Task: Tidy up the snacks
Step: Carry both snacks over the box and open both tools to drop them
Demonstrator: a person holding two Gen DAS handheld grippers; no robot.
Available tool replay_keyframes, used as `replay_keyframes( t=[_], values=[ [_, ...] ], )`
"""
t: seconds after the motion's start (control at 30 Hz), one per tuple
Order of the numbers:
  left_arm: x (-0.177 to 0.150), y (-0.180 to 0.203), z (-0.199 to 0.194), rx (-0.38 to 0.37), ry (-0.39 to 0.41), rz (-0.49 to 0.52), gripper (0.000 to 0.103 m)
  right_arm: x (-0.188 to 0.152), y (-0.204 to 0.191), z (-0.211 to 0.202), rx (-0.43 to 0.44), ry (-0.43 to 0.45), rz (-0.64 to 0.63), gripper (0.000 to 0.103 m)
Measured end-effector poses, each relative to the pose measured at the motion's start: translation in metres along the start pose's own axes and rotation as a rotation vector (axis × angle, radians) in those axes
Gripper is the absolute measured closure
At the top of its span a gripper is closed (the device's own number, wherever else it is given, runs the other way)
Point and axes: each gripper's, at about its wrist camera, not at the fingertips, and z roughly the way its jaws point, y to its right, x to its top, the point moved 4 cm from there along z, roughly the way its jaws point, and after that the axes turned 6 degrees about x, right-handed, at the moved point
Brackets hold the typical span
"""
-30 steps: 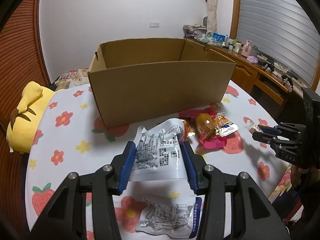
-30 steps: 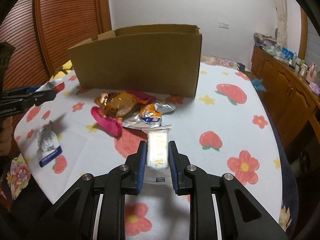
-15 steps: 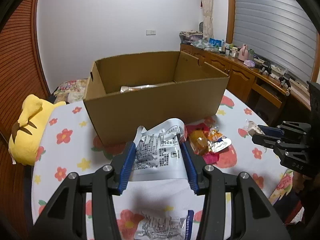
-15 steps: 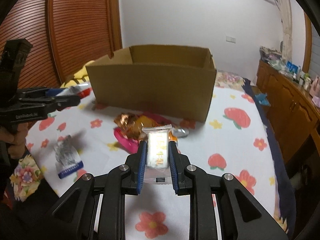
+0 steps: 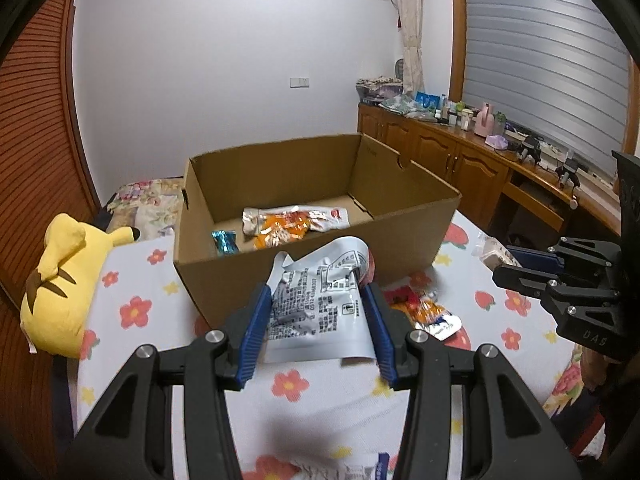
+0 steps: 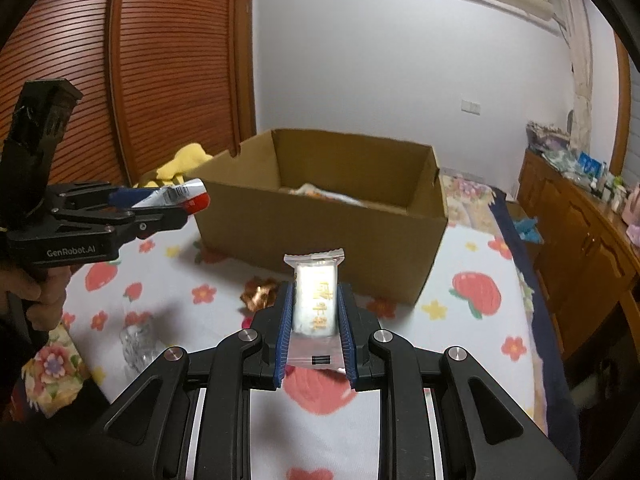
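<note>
Two tongs: we now hold both higher, facing the box (image 5: 316, 216).
Left tongs (image 5: 318, 320): clamp the pouch (image 5: 320, 308).
Right tongs (image 6: 314, 316): pinch the bar (image 6: 315, 300).
Meaning: box interior in view; drops next.

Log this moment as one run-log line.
left gripper: shut on silver pouch | right gripper: shut on white bar | both in front of box | box: some snacks in | table: snacks left
</note>
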Motion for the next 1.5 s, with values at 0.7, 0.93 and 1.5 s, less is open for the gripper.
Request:
replay_keyframes(
  t=[0.7,0.93,1.5],
  values=[
    [0.056,-0.021,0.065,0.018,-0.004,-0.005,0.056,0.076,0.042,0.068,0.039,0.014,-0.025,0.083],
    [0.062,-0.020,0.082,0.015,-0.018,0.009,0.056,0.081,0.061,0.098,0.032,-0.027,0.000,0.082],
    [0.068,-0.015,0.115,0.048,-0.071,0.030,0.049,0.076,0.066,0.099,0.045,-0.030,-0.001,0.077]
  ],
)
